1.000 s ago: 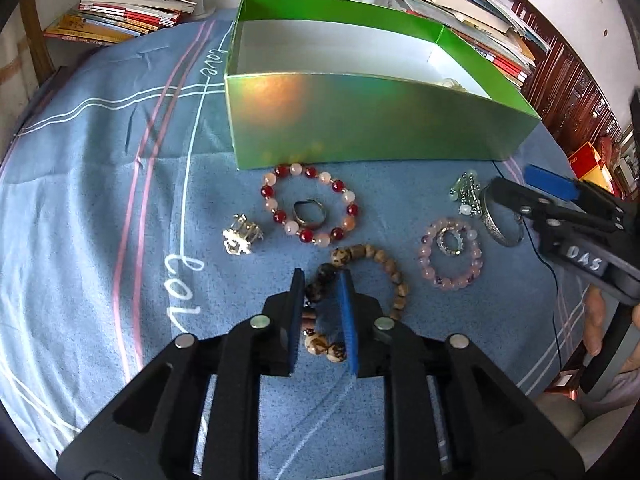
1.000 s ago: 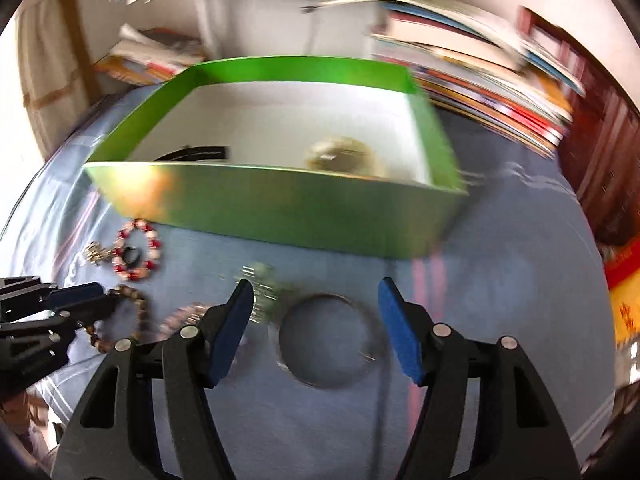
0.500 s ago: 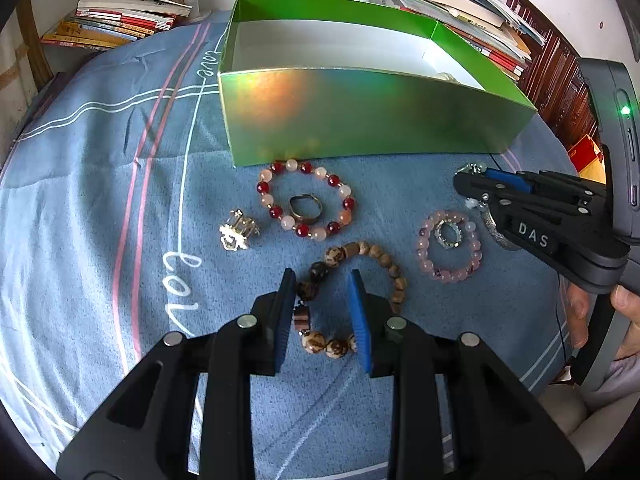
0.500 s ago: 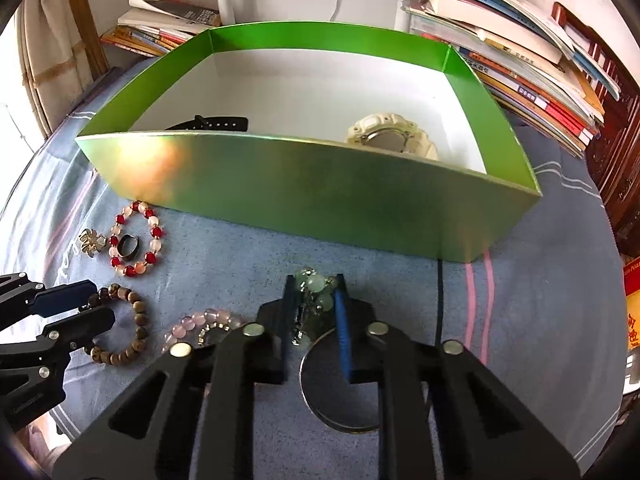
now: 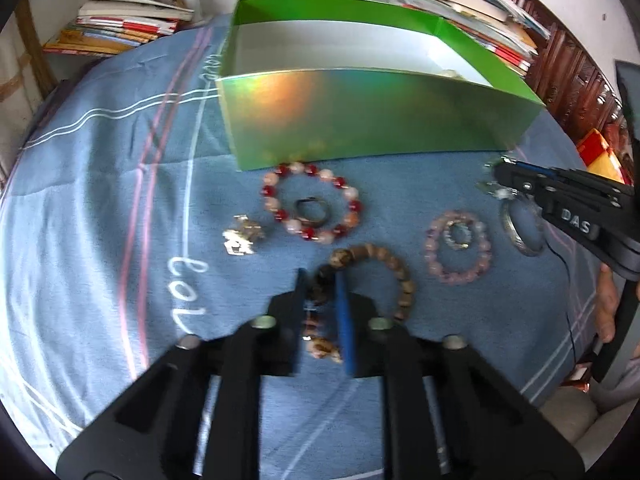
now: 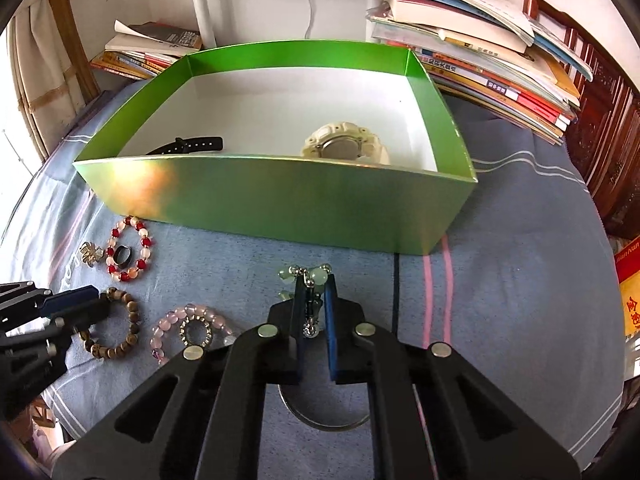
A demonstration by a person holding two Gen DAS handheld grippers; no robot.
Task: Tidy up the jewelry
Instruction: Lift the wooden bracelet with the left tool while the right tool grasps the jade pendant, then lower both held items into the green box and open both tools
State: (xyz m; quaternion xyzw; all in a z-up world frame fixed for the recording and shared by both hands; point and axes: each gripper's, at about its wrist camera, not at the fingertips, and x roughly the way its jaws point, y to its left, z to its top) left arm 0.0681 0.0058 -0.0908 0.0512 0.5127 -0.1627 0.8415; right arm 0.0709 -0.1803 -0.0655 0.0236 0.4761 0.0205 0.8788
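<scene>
A green box (image 6: 280, 208) stands on the blue cloth and holds a cream watch (image 6: 344, 146) and a black strap (image 6: 188, 146). My left gripper (image 5: 320, 280) is shut on the brown wooden bead bracelet (image 5: 380, 264) in front of the box (image 5: 360, 120). My right gripper (image 6: 312, 284) is shut on a silver charm with pale green beads (image 6: 308, 276) and holds it just above the cloth. It also shows in the left wrist view (image 5: 500, 184). A silver bangle (image 6: 324, 420) lies under the right gripper.
On the cloth lie a red and white bead bracelet (image 5: 312, 200) around a dark ring (image 5: 312, 210), a silver brooch (image 5: 242, 236), and a pink bead bracelet (image 5: 458, 252) around a small crystal ring. Book stacks (image 6: 480, 60) line the back.
My left gripper closed on the wooden bracelet. My right gripper closed on the silver charm and lifted it slightly toward the box.
</scene>
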